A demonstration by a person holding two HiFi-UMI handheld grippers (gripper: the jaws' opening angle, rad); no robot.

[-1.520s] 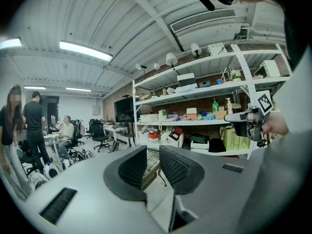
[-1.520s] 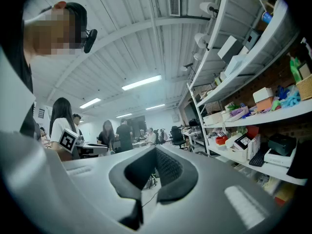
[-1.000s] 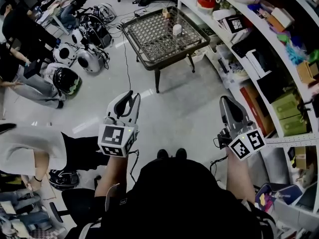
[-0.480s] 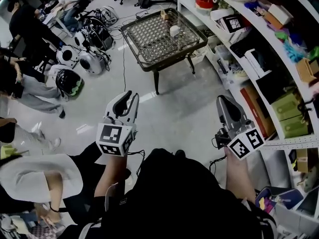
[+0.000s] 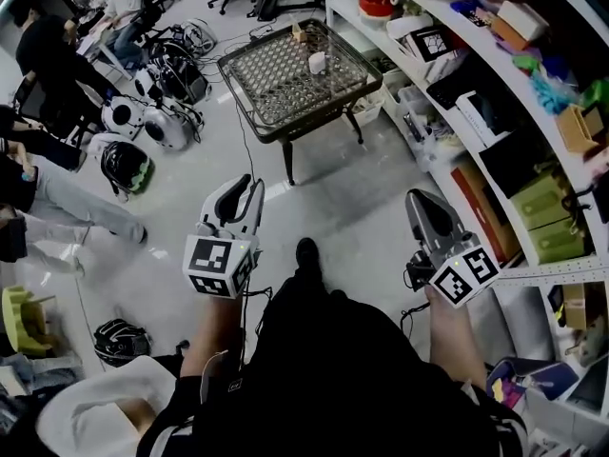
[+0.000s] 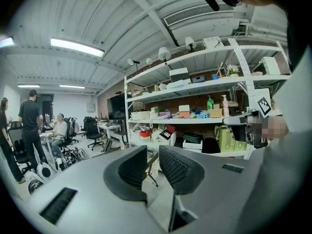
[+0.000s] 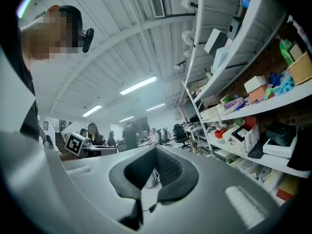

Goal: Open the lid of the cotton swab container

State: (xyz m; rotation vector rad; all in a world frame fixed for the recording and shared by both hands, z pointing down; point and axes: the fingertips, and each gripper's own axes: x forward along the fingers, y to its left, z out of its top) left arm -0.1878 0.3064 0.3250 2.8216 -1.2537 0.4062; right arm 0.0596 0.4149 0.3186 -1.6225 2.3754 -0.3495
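A small white container (image 5: 317, 62) stands on a dark mesh-topped table (image 5: 276, 84) far ahead across the floor, beside a small tan object (image 5: 297, 32). Both grippers are held in the air in front of the person, well short of the table. My left gripper (image 5: 249, 188) has its jaws shut with nothing between them; in the left gripper view the left gripper (image 6: 152, 156) points toward the shelves. My right gripper (image 5: 420, 203) is shut and empty too; in the right gripper view the right gripper (image 7: 155, 156) points level along the shelving.
Long shelves (image 5: 495, 93) packed with boxes and bins run along the right. Helmets (image 5: 124, 165) and cables lie on the floor at left, near seated and standing people (image 5: 38, 50). A yellow stool (image 5: 24, 317) sits at the far left. Open grey floor lies between me and the table.
The view has advanced toward the table, which has slid left and closer in the head view. People at the left have shifted. Both grippers keep their pose, still shut.
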